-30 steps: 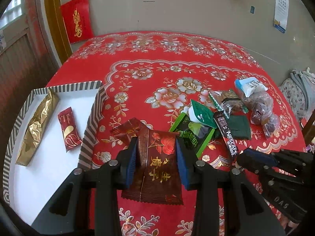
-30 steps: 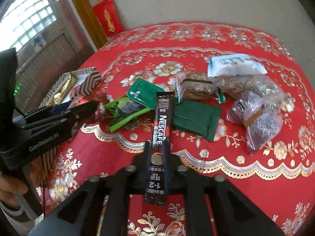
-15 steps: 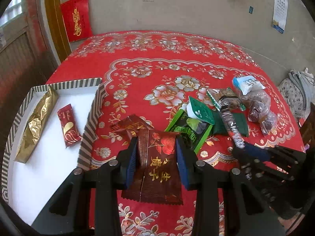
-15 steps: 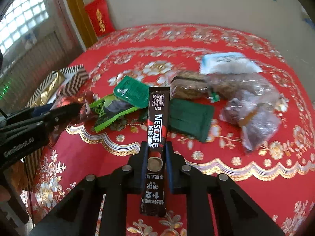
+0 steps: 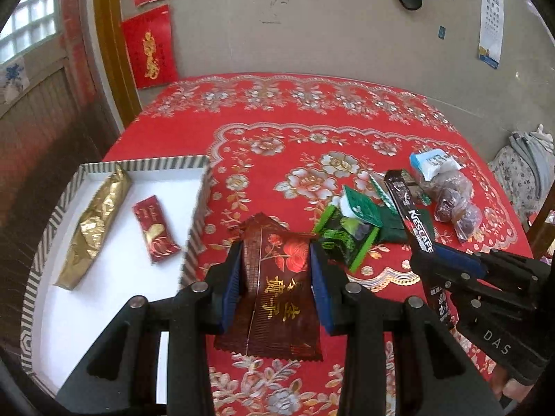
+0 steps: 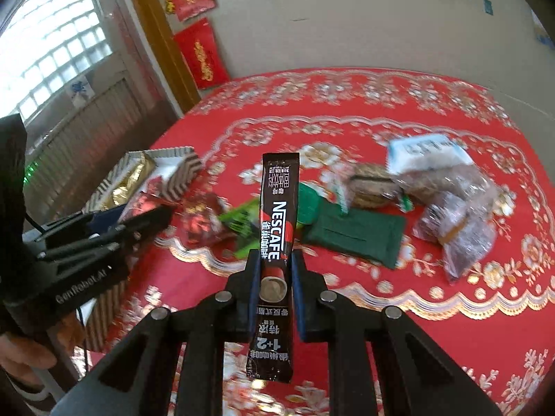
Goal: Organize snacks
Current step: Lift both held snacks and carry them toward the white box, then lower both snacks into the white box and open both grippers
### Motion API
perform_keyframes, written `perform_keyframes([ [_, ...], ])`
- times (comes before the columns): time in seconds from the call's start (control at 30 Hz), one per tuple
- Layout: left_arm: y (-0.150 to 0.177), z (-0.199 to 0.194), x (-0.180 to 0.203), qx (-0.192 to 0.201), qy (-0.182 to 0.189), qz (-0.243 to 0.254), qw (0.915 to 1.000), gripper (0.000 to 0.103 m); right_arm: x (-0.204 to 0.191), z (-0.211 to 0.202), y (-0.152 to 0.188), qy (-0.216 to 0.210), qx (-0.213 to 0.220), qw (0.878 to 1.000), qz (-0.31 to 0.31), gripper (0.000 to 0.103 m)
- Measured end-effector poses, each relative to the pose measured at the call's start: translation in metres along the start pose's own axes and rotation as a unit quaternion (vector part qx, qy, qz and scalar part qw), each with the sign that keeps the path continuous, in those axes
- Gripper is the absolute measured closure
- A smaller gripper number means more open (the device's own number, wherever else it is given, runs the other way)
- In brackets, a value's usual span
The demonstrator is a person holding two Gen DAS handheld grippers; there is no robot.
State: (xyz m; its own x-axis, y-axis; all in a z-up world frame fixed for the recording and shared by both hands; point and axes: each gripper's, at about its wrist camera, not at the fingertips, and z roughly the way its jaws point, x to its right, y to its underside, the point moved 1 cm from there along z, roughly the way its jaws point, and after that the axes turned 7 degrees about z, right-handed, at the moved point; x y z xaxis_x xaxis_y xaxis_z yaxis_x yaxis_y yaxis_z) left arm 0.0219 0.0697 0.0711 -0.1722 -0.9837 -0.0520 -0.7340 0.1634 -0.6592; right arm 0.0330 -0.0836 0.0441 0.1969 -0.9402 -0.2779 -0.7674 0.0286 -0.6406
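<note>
Above the red tablecloth [image 5: 312, 145]:
Left gripper [image 5: 275, 270]: my pads pinch the dark-red snack packet [image 5: 274, 287], gold characters.
Right gripper [image 6: 275, 270]: pressed onto my coffee stick [image 6: 277, 235], upright, off the cloth.
Lettering: "NESCAFE", "1+2".

Red floral tablecloth [image 5: 312, 138], striped box [image 5: 194, 222], snack packets [image 6: 353, 234].

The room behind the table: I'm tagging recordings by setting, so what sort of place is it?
Probably a home living or dining room: a red floral tablecloth, red festive wall hangings by a wooden door frame, and a wall calendar.
</note>
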Motion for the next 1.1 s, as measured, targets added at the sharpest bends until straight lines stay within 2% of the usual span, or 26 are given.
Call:
perform_keyframes([
  [0.5,0.01,-0.021,-0.065,0.009,-0.04,-0.029,0.9987,0.064,-0.081,0.027,-0.014,-0.043,-0.018,0.998,-0.048,0.087],
  [0.8,0.023,-0.018,-0.113,-0.003,-0.061,-0.056,0.9966,0.064,-0.13,0.052,-0.019,-0.065,-0.04,0.994,-0.073,0.087],
  [1.1,0.043,-0.011,-0.16,-0.022,-0.083,-0.079,0.9932,0.064,-0.163,0.087,-0.022,-0.081,-0.073,0.991,-0.071,0.087],
])
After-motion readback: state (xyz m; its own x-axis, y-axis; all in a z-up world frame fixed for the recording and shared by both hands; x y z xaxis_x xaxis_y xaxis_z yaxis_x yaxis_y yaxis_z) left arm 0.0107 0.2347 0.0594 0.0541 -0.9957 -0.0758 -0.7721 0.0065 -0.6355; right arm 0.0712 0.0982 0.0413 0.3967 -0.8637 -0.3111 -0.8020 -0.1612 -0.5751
